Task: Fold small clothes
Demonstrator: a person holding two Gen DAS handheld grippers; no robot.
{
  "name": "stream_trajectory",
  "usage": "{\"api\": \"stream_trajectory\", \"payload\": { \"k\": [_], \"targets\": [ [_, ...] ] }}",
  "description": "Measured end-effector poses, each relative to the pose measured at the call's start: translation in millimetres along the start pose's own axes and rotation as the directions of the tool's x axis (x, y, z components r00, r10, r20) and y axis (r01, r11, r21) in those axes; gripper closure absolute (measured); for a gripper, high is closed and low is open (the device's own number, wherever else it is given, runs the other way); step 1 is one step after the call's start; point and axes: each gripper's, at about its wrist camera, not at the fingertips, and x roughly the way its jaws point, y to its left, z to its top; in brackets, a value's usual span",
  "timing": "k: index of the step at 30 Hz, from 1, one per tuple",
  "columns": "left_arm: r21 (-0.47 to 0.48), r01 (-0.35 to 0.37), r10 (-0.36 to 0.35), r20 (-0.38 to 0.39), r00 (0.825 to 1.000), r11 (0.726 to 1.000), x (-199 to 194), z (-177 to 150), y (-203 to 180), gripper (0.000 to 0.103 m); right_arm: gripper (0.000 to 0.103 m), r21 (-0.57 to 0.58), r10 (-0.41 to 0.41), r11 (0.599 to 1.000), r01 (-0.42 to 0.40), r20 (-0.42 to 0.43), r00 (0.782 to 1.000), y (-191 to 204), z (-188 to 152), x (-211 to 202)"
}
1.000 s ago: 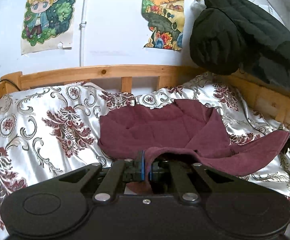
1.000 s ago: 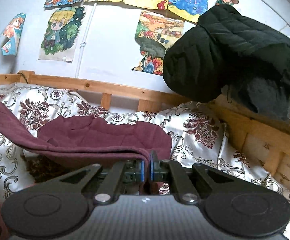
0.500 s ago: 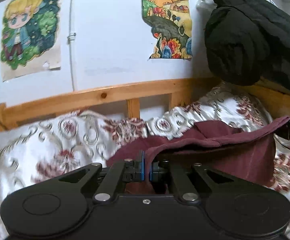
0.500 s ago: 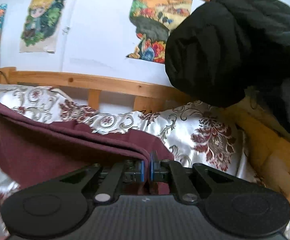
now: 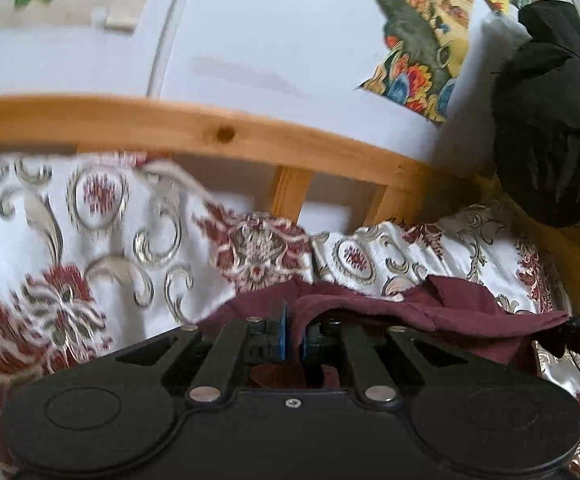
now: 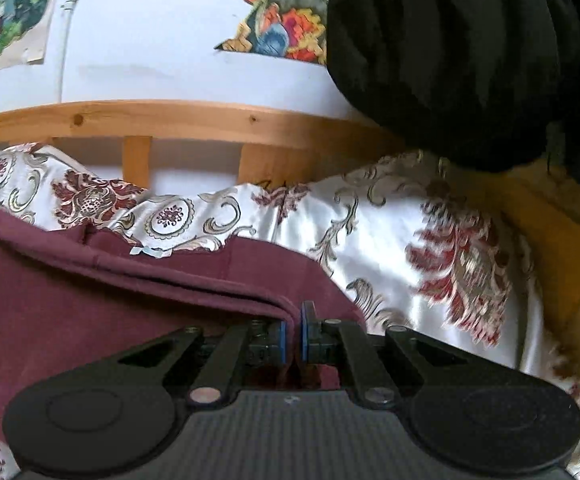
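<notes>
Left gripper (image 5: 292,334): I hold jaws pinched on maroon garment (image 5: 442,316) hem; cloth trails right of frame.
Right gripper (image 6: 292,334): pinched on same garment (image 6: 90,300); cloth fills lower left.
Held edge spans between my grippers, over floral bedspread (image 6: 390,240); neither hand nearer.
</notes>
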Motion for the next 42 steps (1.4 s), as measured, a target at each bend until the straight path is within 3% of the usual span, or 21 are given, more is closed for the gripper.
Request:
{"api": "stream_trajectory", "payload": {
  "k": [4, 9, 12, 15, 17, 18, 20, 22, 23, 26, 32, 38, 40, 42],
  "targets": [
    [-0.028, 0.028, -0.029, -0.022, 0.999, 0.999, 12, -11, 19, 0.095, 0.096, -0.013, -0.016, 1.0, 0.016, -0.016, 1.0, 10, -9, 18],
    [-0.069, 0.071, -0.072, -0.014, 0.997, 0.995, 22, -11, 34, 0.094, 0.095, -0.036, -0.058, 0.998, 0.058, -0.014, 0.998, 21, 2, 41],
    [-0.148, 0.11, -0.115, -0.021, 0.993, 0.983, 27, -8, 46, 0.088, 0.094, -0.052, -0.084, 0.995, 0.082, -0.032, 0.996, 23, 12, 57],
    [-0.169, 0.121, -0.128, -0.034, 0.991, 0.978, 31, -8, 51, 0.083, 0.092, -0.059, -0.1, 0.993, 0.097, -0.047, 0.994, 26, 17, 69],
    [-0.172, 0.106, -0.115, -0.042, 0.992, 0.979, 33, -7, 53, 0.07, 0.09, -0.048, -0.109, 0.993, 0.106, -0.064, 0.992, 27, 17, 78],
    [-0.181, 0.098, -0.108, -0.048, 0.993, 0.979, 33, -7, 55, 0.067, 0.084, -0.038, -0.116, 0.993, 0.113, -0.072, 0.991, 28, 16, 81],
    [-0.193, 0.078, -0.091, -0.063, 0.994, 0.978, 34, -6, 59, 0.042, 0.068, -0.015, -0.154, 0.988, 0.153, -0.086, 0.984, 28, 14, 87],
    [-0.195, 0.057, -0.072, -0.07, 0.995, 0.979, 34, -5, 62, 0.029, 0.062, 0.013, -0.186, 0.982, 0.188, -0.084, 0.979, 25, 12, 89],
    [-0.19, 0.051, -0.066, -0.072, 0.995, 0.98, 33, -4, 62, 0.026, 0.061, 0.024, -0.196, 0.98, 0.199, -0.084, 0.977, 23, 12, 90],
    [-0.17, 0.028, -0.041, -0.073, 0.996, 0.985, 31, -2, 61, 0.015, 0.042, 0.079, -0.209, 0.973, 0.217, -0.092, 0.974, 15, 8, 88],
    [-0.198, 0.011, -0.027, -0.077, 0.997, 0.98, 29, 2, 68, 0.01, 0.029, 0.11, -0.156, 0.981, 0.162, -0.065, 0.986, 10, -2, 75],
    [-0.331, 0.089, -0.11, -0.045, 0.993, 0.94, 27, 3, 84, 0.001, 0.031, 0.071, -0.132, 0.988, 0.134, -0.038, 0.991, 16, -5, 77],
    [-0.356, 0.077, -0.093, -0.026, 0.995, 0.931, 24, 3, 88, 0.001, 0.038, 0.066, -0.12, 0.99, 0.122, -0.035, 0.992, 17, -3, 81],
    [-0.357, 0.063, -0.078, -0.028, 0.997, 0.932, 23, 5, 91, 0.001, 0.061, 0.064, -0.096, 0.993, 0.097, -0.028, 0.995, 18, 0, 84]
  ]
}}
